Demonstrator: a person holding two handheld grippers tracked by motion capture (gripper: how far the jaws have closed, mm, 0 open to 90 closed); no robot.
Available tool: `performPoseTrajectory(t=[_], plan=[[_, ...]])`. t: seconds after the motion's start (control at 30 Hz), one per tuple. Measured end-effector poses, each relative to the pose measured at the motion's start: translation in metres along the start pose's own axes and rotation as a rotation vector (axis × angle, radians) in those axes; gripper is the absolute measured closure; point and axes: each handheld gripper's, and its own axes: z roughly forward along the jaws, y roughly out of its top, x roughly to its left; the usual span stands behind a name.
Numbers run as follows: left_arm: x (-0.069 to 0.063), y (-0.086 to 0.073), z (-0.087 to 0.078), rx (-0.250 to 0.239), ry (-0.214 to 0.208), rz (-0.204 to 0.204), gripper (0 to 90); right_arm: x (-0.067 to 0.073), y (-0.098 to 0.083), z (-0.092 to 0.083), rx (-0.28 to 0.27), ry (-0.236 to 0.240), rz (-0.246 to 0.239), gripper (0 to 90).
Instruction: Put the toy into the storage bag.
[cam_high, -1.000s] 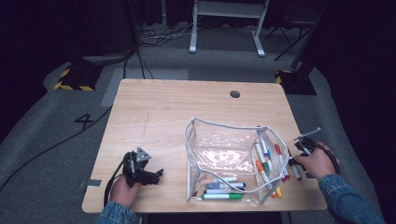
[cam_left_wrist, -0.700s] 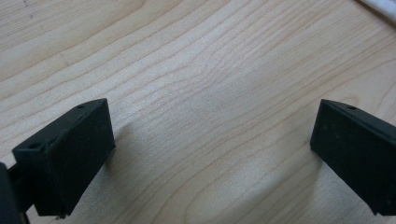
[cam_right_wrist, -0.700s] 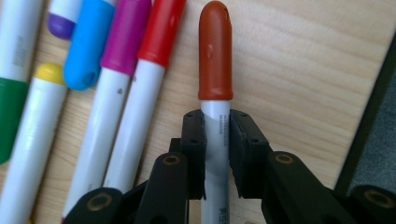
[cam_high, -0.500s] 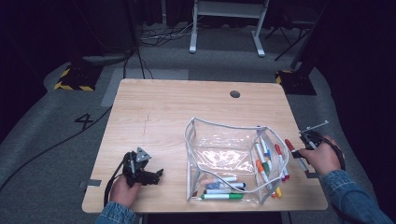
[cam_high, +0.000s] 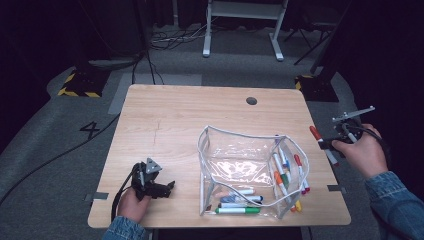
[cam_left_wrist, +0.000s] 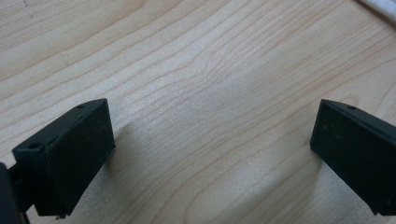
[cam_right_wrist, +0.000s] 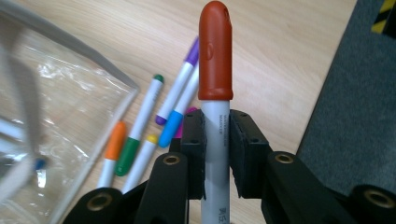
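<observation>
Lifted off the table since a second ago, the right gripper (cam_right_wrist: 217, 140) pinches the red-capped marker (cam_right_wrist: 215, 65) between its fingers; the left gripper (cam_left_wrist: 210, 154) rests with fingers spread

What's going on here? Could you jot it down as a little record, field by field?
Setting: wooden table, person's hands holding two grippers
Right gripper: shut on a red-capped marker, raised beside the table's right edge
Left gripper: open, resting on bare wood
Pouch: clear, zip open, several markers inside
Loose markers: lying on the table beside the pouch
Likely next: marker goes into the pouch
</observation>
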Motion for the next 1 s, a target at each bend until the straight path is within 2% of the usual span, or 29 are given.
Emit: performPoseTrajectory(t=[0.3,0.43,0.77,1.0], plan=[[0.000,0.000,0.000,0.001,0.001,0.000,0.0,0.031,0.024,-0.034,-0.066,0.030,-0.125,77.2],[0.000,0.000,0.000,0.000,0.000,0.000,0.0,0.053,0.033,-0.044,-0.088,0.064,-0.192,77.2],[0.000,0.000,0.000,0.001,0.001,0.000,0.0,0.118,0.050,-0.056,-0.094,0.148,-0.386,77.1],[0.000,0.000,0.000,0.001,0.001,0.001,0.0,0.154,0.054,-0.053,-0.070,0.223,-0.487,77.1]])
